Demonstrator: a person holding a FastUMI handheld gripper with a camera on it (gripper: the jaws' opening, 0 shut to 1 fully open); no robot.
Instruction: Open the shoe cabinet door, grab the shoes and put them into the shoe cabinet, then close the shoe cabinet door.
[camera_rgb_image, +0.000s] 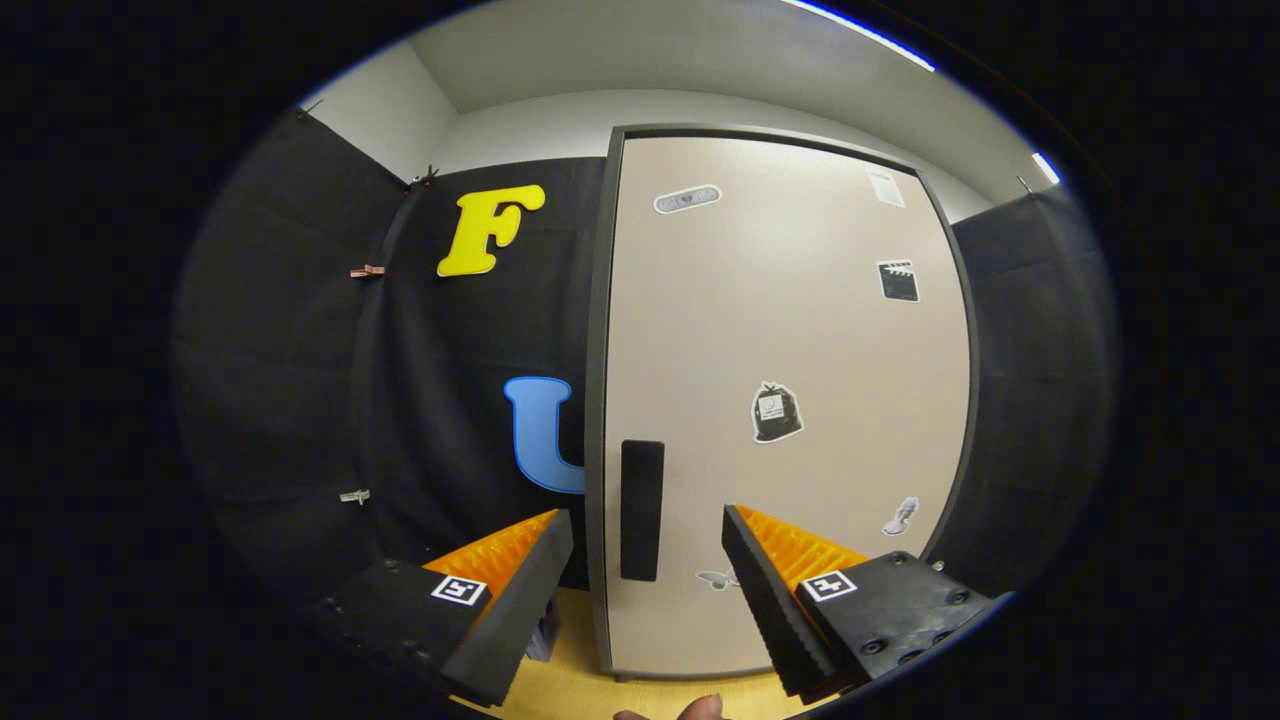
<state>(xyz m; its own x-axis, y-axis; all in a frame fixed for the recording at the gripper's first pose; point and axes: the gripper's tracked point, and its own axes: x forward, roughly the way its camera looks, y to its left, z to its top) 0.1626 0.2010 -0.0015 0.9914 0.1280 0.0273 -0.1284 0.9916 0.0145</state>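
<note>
1. The gripper is held with its fingers spread wide and nothing between them; no contact with anything is seen.

2. The shoe cabinet is stood upright on the wooden floor against the booth's black cloth wall, and its door is seen shut, flush within the dark frame.

3. The dark vertical handle is set near the door's edge closest to the frame's nearer upright, low on the panel. It is framed just ahead of and between the two fingers, which suggests the gripper has been lined up on it so the door can be pulled open.

4. The wide spread is judged deliberate: room is left for the fingers to pass either side of the handle, or for one finger to be hooked into it.

5. Several stickers are scattered over the door face; they play no part in the task.

6. The shoes are not made out here, so their place cannot be told.

7. The task is judged to be at its first step, the door not yet opened.
</note>
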